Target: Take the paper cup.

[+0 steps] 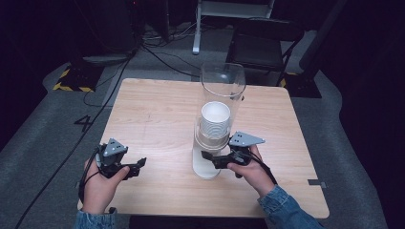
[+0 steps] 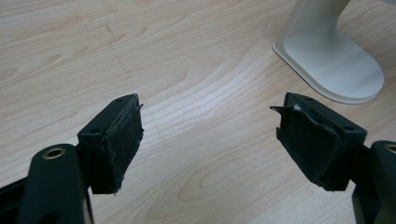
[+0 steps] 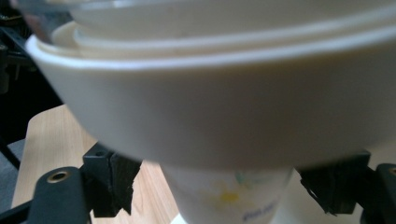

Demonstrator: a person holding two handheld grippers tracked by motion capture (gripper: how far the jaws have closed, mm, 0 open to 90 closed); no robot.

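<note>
Paper cup [image 3: 229, 196] was light, squashy | grab its side below the rim | right gripper [image 3: 219, 186] sat apart around it, left gripper [image 2: 210, 140] apart.

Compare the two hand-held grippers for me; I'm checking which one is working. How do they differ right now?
The right hand-held gripper reaches to the cup dispenser, its jaws on either side of a paper cup hanging below; the left hand-held gripper sits away from it with only bare table between its jaws. Both are open, each held in one hand over the table.
</note>
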